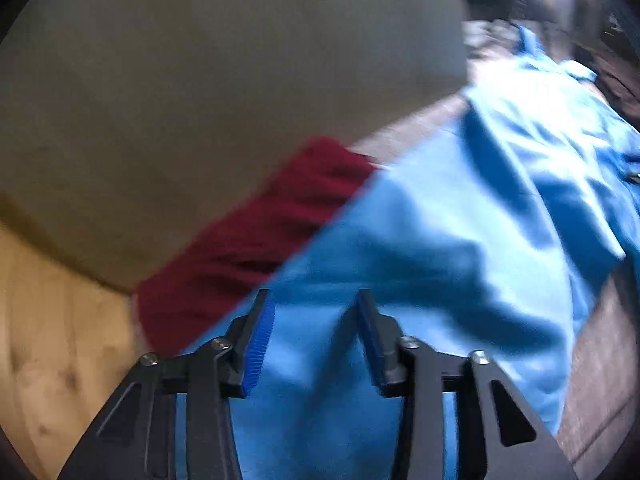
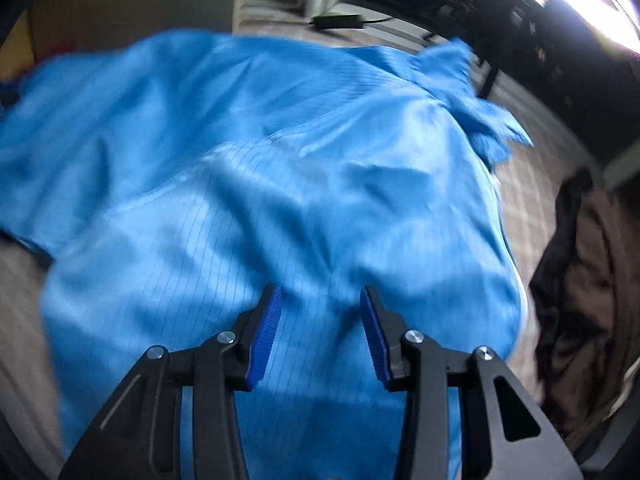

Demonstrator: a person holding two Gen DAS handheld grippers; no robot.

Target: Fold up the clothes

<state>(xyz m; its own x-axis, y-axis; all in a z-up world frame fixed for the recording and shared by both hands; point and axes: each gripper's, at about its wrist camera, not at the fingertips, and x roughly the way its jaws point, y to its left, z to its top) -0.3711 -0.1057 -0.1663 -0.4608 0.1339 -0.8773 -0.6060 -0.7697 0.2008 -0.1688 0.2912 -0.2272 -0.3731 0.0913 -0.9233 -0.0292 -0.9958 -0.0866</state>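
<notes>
Blue garment spreads wide over the tabletop, thin shiny fabric with a fine pinstripe grid, rumpled into soft folds, collar end bunched at far right. Tabletop surface looks brownish with a pale check pattern; blurred. Dark brown clothing is heaped at the right edge, just beside the blue cloth. In the left wrist view a dark red ribbed piece lies along the blue edge. Left gripper and right gripper both have jaws apart, nothing pinched, ridged blue pads over the blue fabric.
</notes>
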